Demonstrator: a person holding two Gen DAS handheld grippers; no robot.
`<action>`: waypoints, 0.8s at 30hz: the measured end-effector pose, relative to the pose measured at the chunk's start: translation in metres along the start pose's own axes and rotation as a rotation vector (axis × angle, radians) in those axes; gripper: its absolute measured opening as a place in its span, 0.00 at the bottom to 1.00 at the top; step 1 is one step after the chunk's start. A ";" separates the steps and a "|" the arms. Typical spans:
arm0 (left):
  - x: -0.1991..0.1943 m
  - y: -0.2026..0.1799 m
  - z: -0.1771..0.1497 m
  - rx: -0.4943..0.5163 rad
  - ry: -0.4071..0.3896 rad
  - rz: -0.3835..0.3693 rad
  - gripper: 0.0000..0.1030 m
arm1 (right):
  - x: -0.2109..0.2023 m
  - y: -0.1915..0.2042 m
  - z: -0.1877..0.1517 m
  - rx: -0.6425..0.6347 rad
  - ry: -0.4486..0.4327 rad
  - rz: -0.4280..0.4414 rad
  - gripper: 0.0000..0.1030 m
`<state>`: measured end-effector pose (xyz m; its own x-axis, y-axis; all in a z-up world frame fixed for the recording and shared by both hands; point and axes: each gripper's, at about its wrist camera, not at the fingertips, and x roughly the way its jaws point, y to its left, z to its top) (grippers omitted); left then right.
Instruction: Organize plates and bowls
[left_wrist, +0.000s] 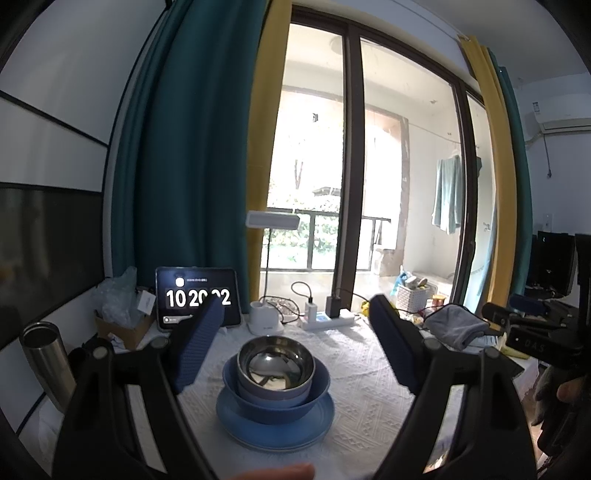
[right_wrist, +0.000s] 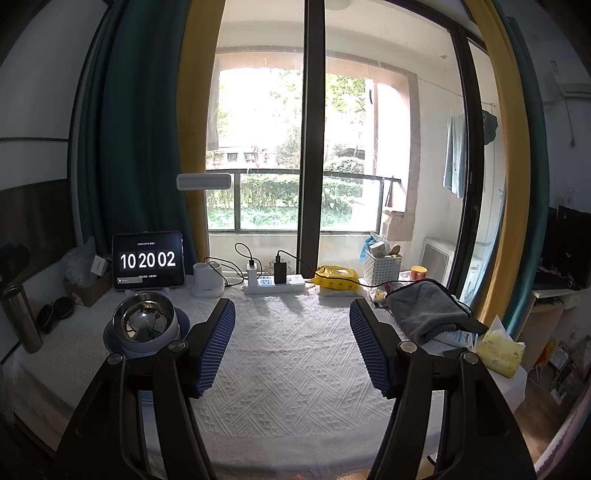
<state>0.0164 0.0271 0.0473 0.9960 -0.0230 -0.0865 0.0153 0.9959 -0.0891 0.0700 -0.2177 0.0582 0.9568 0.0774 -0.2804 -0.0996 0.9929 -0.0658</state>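
On the table's (right_wrist: 295, 350) left side, steel bowl (left_wrist: 275, 363) in blue bowl (left_wrist: 275, 397) on plates (left_wrist: 275, 428) looks finished, left gripper (left_wrist: 295, 321) and right gripper (right_wrist: 291, 314) both open, empty.

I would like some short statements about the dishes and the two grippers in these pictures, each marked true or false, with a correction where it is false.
1. The metal bowl sits inside the blue bowl. True.
2. The blue bowl stands directly on the tablecloth. False: it stands on stacked blue plates.
3. The left gripper is shut on the metal bowl. False: its jaws are open and touch nothing.
4. The right gripper is open and holds nothing. True.
5. The grey cloth lies inside the metal bowl. False: it lies on the table's right side.
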 end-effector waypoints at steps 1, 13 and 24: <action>0.000 0.000 0.000 0.002 0.001 0.000 0.80 | 0.000 0.000 0.000 0.000 -0.001 0.000 0.66; -0.002 0.000 -0.001 -0.002 0.005 0.003 0.80 | 0.002 0.000 -0.001 0.001 0.006 0.005 0.66; -0.002 0.001 -0.002 -0.027 0.022 -0.005 0.80 | 0.004 0.002 -0.004 -0.002 0.013 0.007 0.66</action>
<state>0.0145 0.0279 0.0451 0.9937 -0.0304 -0.1079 0.0177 0.9930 -0.1165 0.0723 -0.2162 0.0532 0.9524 0.0832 -0.2933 -0.1068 0.9921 -0.0652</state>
